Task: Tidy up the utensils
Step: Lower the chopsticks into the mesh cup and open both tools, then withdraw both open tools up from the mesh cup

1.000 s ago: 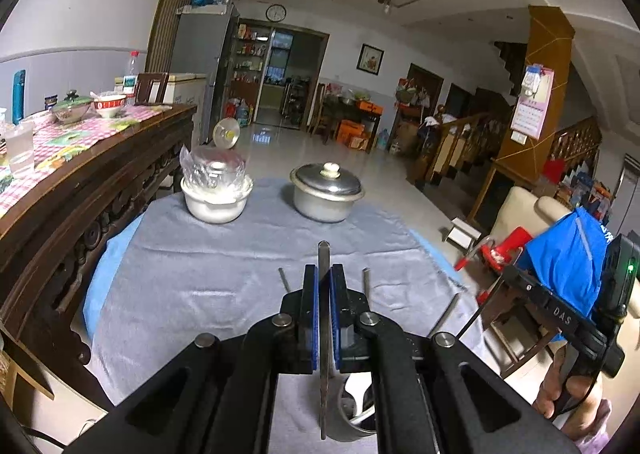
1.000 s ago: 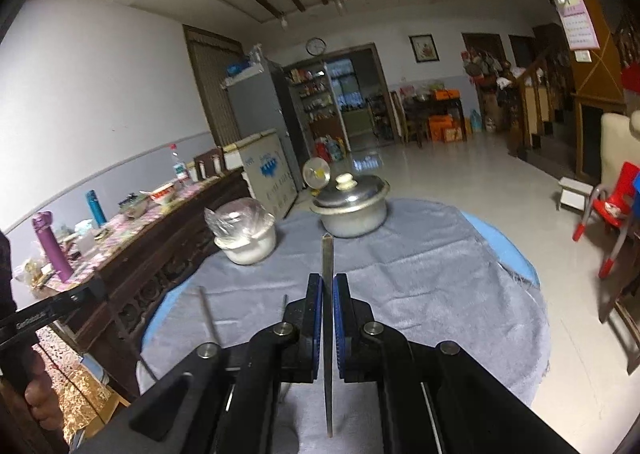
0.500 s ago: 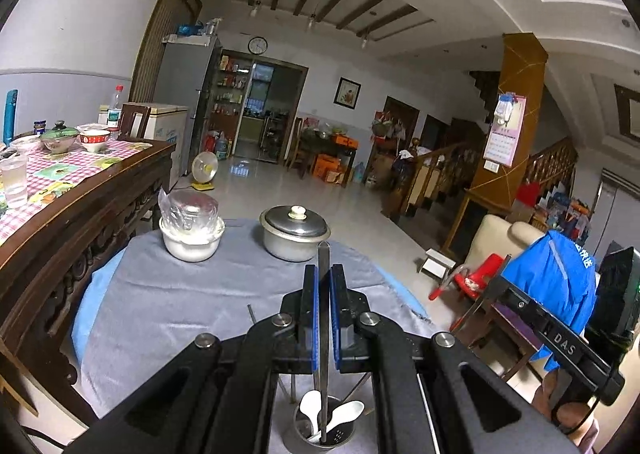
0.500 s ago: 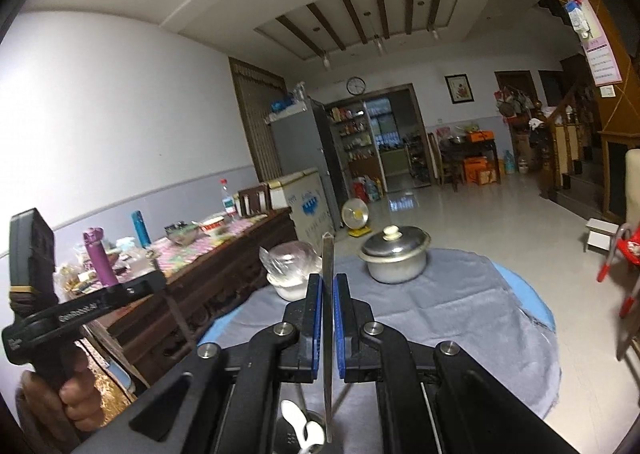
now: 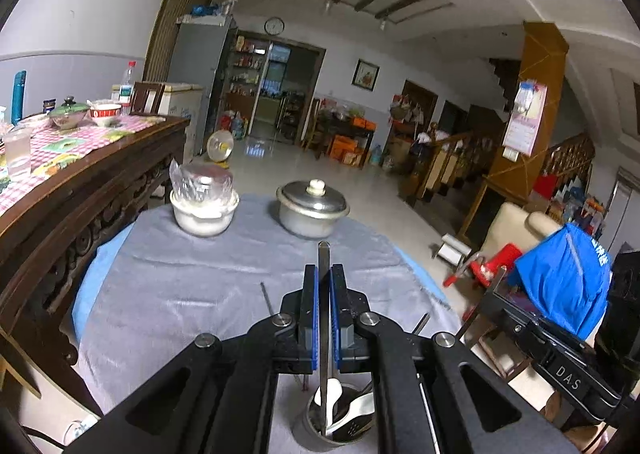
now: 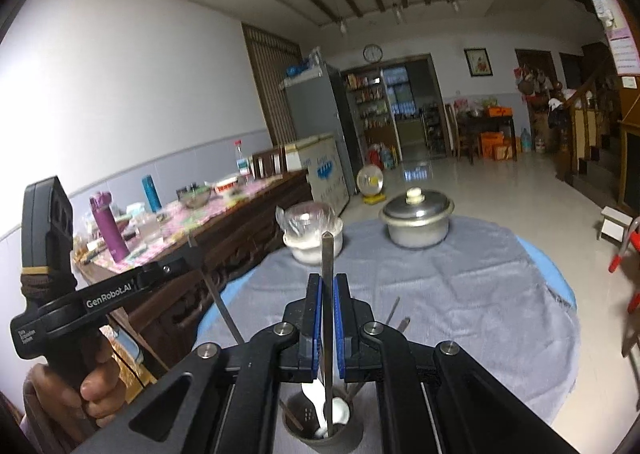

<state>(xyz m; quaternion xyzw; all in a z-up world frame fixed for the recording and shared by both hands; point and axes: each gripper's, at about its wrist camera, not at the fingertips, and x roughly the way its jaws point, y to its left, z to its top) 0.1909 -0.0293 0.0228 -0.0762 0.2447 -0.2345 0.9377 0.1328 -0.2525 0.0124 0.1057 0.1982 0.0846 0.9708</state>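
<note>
While the left wrist view looked over the round table with the grey cloth [image 5: 180,294], the left gripper [image 5: 324,318] had its blue-padded jaws closed nearly fully on a thin, straight metal utensil handle [image 5: 323,262]. This handle stood upright between the pads, with its top above them and its lower end inside the round metal utensil cup [image 5: 320,436] directly below the gripper, where white plastic spoons [image 5: 334,394] already leaned. Some loose thin sticks [image 5: 266,296] lay on the cloth just ahead. Farther back stood a lidded steel pot [image 5: 313,209] and a white bowl covered with clear plastic [image 5: 203,205]. From the right wrist view, the right gripper [image 6: 329,320] was likewise closed on a second slim metal handle [image 6: 327,254], upright, its lower end in the same cup [image 6: 316,434] beside a white spoon [image 6: 336,410]. I judge these handles to be light, stiff and rather slippery, so a grip at the middle of the shaft seemed best.
</note>
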